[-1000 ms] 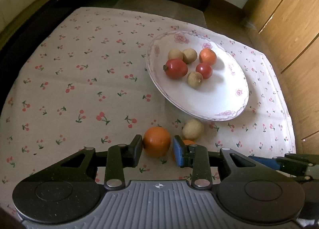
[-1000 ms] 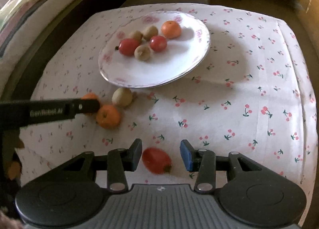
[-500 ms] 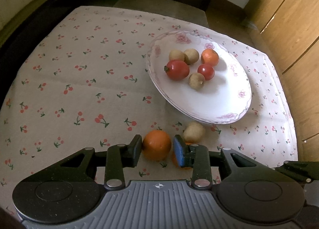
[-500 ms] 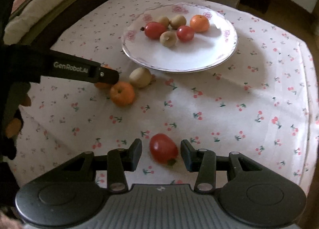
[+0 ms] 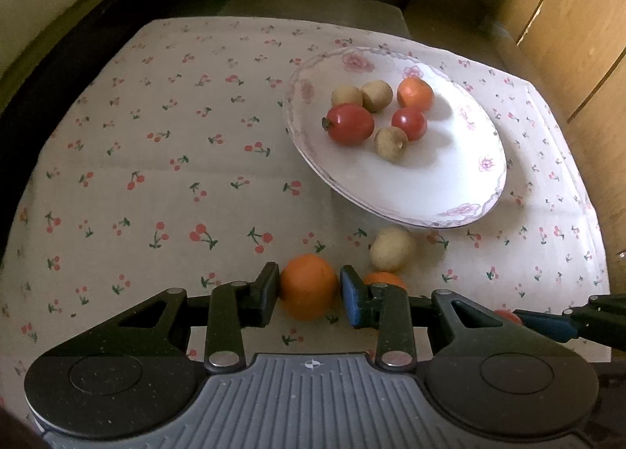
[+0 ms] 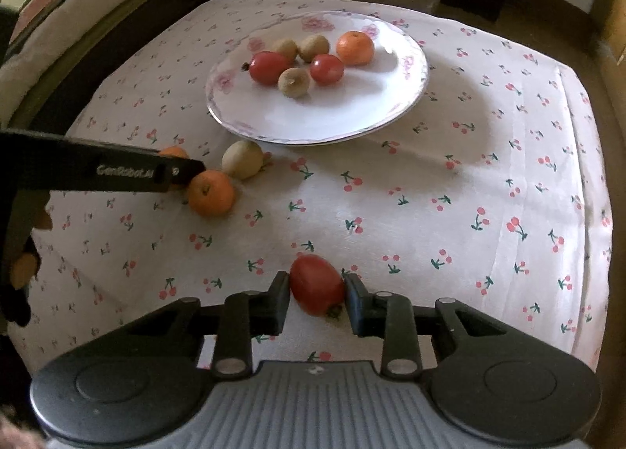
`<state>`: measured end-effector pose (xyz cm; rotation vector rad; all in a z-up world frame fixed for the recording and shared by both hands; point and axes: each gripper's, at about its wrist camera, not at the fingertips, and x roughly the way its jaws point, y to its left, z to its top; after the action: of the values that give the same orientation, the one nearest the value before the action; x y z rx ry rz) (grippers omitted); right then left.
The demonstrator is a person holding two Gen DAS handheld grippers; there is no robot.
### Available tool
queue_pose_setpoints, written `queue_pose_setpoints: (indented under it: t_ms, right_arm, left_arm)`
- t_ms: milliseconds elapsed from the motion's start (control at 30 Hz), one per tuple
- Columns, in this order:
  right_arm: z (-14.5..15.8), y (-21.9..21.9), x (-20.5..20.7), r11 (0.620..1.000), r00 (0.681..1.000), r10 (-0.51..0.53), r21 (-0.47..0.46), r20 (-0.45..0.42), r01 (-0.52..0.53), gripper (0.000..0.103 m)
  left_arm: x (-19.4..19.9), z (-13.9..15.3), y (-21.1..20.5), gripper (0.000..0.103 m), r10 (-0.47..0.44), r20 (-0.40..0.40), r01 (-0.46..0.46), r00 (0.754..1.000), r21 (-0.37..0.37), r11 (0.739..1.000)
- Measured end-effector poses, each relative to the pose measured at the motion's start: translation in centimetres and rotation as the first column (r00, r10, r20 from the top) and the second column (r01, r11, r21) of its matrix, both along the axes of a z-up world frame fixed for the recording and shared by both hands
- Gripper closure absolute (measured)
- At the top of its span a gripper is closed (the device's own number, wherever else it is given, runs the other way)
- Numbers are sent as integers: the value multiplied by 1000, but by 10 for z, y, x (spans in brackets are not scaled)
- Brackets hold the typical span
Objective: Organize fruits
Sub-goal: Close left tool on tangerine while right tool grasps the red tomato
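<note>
1. The left gripper (image 5: pixel 309 288) has just closed in on a round orange citrus fruit (image 5: pixel 309 286); both pads sit against its sides, and the fruit rests on the cloth.
2. The right gripper (image 6: pixel 317 286) has just closed on an oval red tomato (image 6: pixel 316 284), pads pressed to either side, the tomato low on the cloth near the table's front.
3. Just beyond the left fingers lie a second small orange fruit (image 5: pixel 385 278), partly hidden behind the blue pad, and a pale tan round fruit (image 5: pixel 391 249).
4. Farther out stands a white plate with pink floral rim (image 5: pixel 461 190), holding two tomatoes, three tan fruits and one orange.
5. All rests on a white cherry-print tablecloth (image 6: pixel 469 183).
</note>
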<state>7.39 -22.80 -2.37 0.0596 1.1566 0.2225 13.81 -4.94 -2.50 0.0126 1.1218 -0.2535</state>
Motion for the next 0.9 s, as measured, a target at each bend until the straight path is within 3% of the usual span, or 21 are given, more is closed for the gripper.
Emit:
queue_pose_setpoints:
  t_ms: [467, 700, 900]
  right_arm:
    - [4, -5, -2, 999, 1000, -13, 31, 6, 13, 72]
    - [0, 5, 6, 999, 999, 30, -16, 20, -30, 72]
    - [-3, 9, 6, 999, 998, 46, -15, 33, -46, 64]
  left_arm:
    - [-13, 5, 4, 63, -2, -5, 2, 1000, -12, 1000]
    - [-11, 2, 2, 64, -4, -12, 4, 1000, -10, 1000]
    - [-10, 0, 5, 62, 2, -20, -2, 1000, -19, 1000]
